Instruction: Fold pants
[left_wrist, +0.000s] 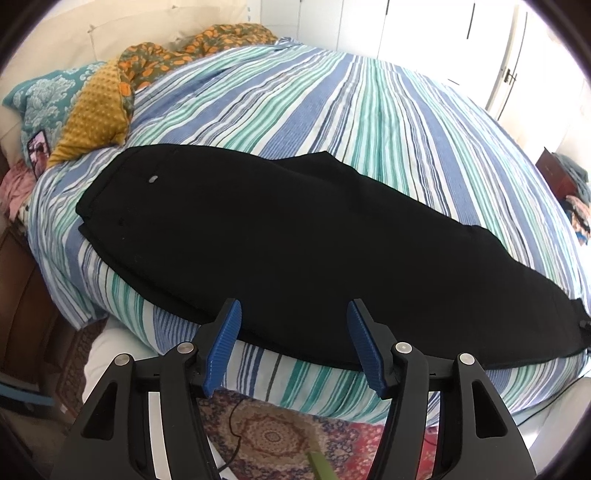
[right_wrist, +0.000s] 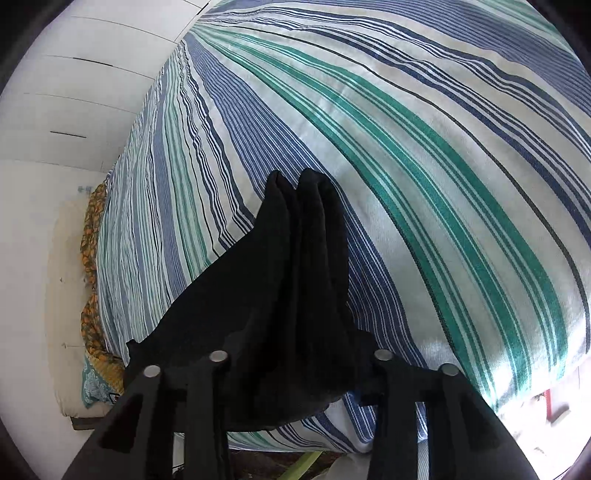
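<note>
Black pants (left_wrist: 280, 236) lie folded lengthwise along the near edge of the striped bed (left_wrist: 332, 103), waistband at the left with a small metal button (left_wrist: 152, 180), leg ends at the far right. My left gripper (left_wrist: 293, 314) is open and empty, hovering just above the near edge of the pants, blue pads (left_wrist: 223, 347) apart. In the right wrist view my right gripper (right_wrist: 301, 184) is shut on the leg ends of the pants (right_wrist: 280, 288). The black cloth is bunched over the fingers and hides them, lifted above the bedcover (right_wrist: 424, 155).
Pillows (left_wrist: 92, 110) and a floral blanket (left_wrist: 177, 51) lie at the head of the bed, left. A patterned rug (left_wrist: 280, 432) with a black cable covers the floor below. White wardrobe doors (left_wrist: 461, 44) stand behind the bed. A dark wooden piece (left_wrist: 554, 170) stands at the right.
</note>
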